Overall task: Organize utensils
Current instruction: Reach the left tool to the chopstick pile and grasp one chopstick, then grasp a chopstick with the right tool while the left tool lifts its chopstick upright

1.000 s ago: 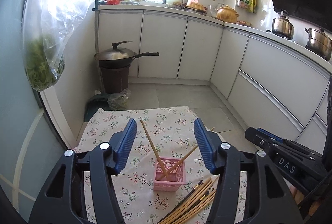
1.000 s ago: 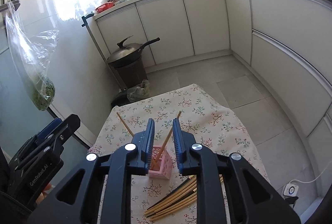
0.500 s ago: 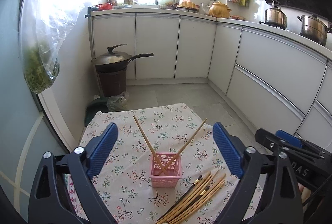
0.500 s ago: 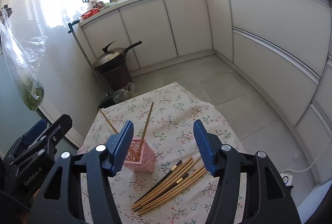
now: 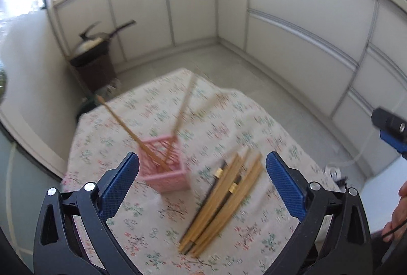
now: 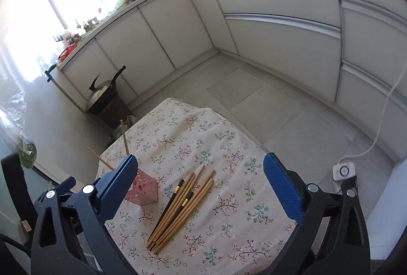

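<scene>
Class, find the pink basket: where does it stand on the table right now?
In the right wrist view the pink basket stands on the flowered tablecloth near its left edge, just left of the loose chopsticks, with two chopsticks leaning in it.

1. The left gripper [image 5: 202,168] hung above a table draped in a floral tablecloth [image 5: 157,231], its blue-padded jaws opening with nothing between them.
2. A pink lattice basket [image 5: 166,165] stood on the cloth, holding two wooden chopsticks [image 5: 122,122] that leaned apart.
3. Just beside the basket lay a loose bundle of chopsticks [image 5: 223,201], some light wood, some dark with gold bands.
4. A lidded wok [image 5: 96,42] sat on a dark stand by the white cabinets [image 5: 300,45].
5. The frame was blurred.
</scene>
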